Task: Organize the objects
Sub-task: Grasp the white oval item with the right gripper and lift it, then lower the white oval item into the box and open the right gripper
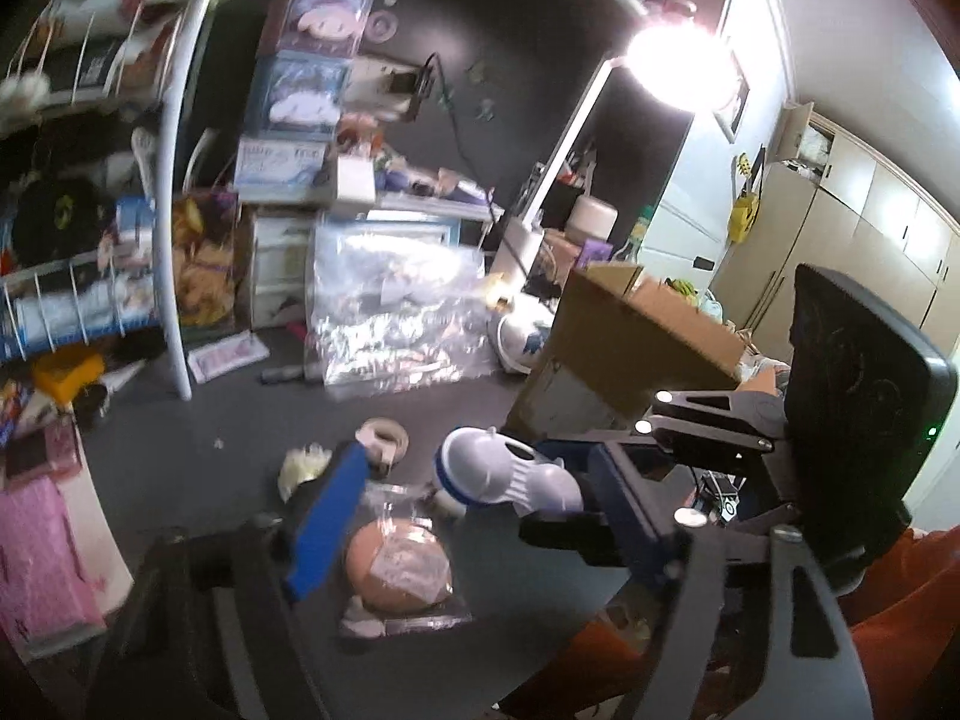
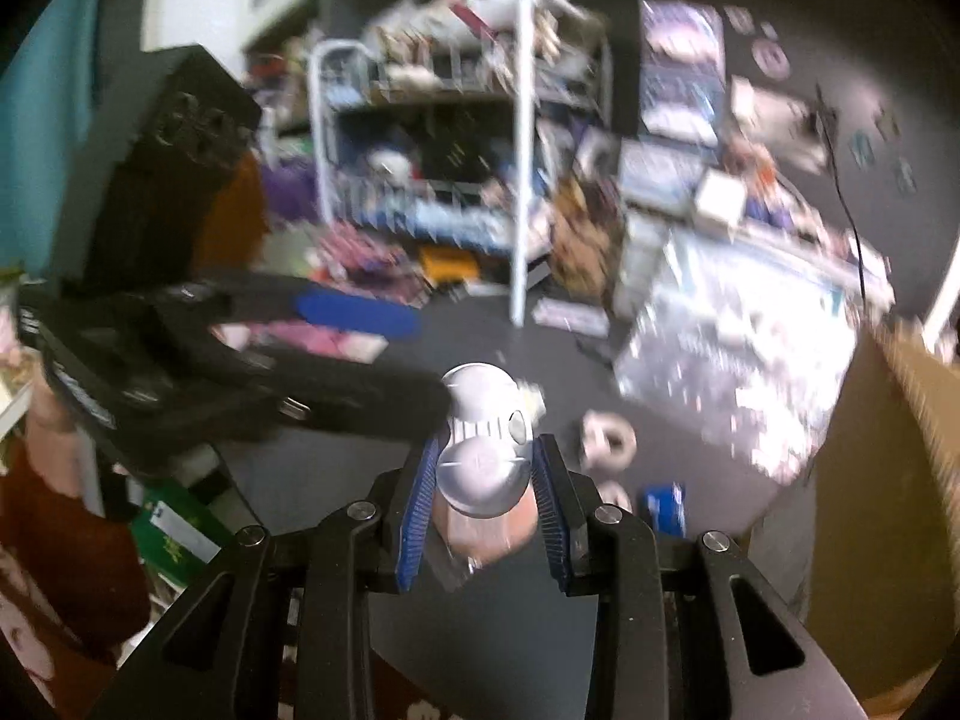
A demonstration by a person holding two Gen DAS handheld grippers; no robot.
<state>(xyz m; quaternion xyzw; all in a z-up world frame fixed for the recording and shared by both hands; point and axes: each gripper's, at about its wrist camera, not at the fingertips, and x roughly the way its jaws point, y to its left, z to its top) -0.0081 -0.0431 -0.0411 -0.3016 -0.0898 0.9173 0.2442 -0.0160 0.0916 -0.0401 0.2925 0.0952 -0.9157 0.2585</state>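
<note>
A white ribbed plastic toy [image 2: 483, 444] with round ends is held between the blue pads of my right gripper [image 2: 485, 480], above the dark floor; it shows in the left wrist view [image 1: 501, 471] too, with the right gripper [image 1: 594, 492] clamped on its end. My left gripper [image 1: 444, 510] is open and empty, one blue pad [image 1: 327, 519] to the left of the toy; it shows in the right wrist view [image 2: 354, 309]. Below lie a bagged tan round item [image 1: 399, 567], a tape roll [image 1: 384, 441] and a pale yellow wad [image 1: 303, 465].
An open cardboard box [image 1: 624, 354] stands right of the toy. A white wire shelf rack [image 1: 168, 180] full of goods is at left, stacked boxes and a clear plastic bag [image 1: 396, 312] behind. A bright lamp [image 1: 678, 63] glares above. A blue packet [image 2: 663, 504] lies on the floor.
</note>
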